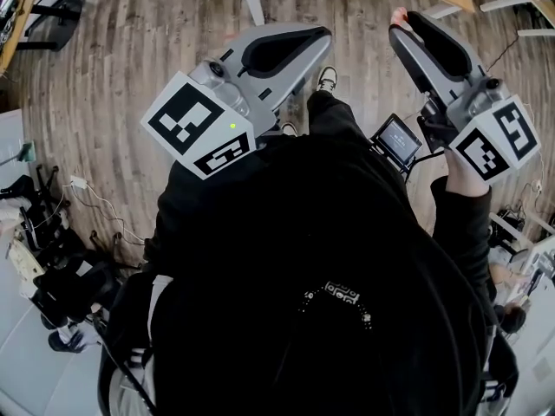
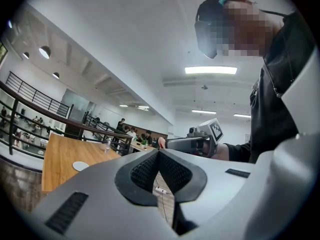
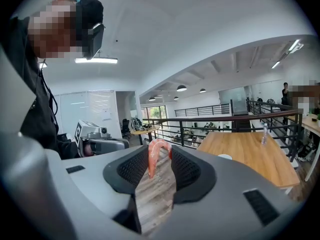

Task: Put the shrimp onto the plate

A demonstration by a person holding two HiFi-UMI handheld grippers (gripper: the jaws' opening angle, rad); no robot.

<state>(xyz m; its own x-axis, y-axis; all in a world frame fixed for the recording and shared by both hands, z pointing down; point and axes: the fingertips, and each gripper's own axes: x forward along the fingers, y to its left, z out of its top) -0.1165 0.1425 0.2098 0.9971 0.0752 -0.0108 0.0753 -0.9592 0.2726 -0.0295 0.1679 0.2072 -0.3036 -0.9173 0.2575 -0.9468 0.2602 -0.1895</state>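
Note:
A curled pink shrimp (image 3: pixel 153 156) hangs between the black pads of my right gripper (image 3: pixel 160 153), which is shut on it. In the head view only a pink tip of the shrimp (image 1: pixel 399 13) shows at the end of the right gripper (image 1: pixel 401 22), held out over the wood floor. A small white plate (image 3: pixel 225 156) lies on a wooden table (image 3: pixel 255 159) some way ahead of it. My left gripper (image 2: pixel 159 154) is shut with nothing between its pads. The plate (image 2: pixel 80 166) also shows far off to its left. Both grippers are raised in front of the person's body, well away from the table.
A black metal railing (image 3: pixel 210 121) runs behind the table, and a clear water bottle (image 3: pixel 264 134) stands on the table's far side. Cables and gear (image 1: pixel 43 232) lie on the floor at the left. A small screen device (image 1: pixel 399 139) hangs by the right hand.

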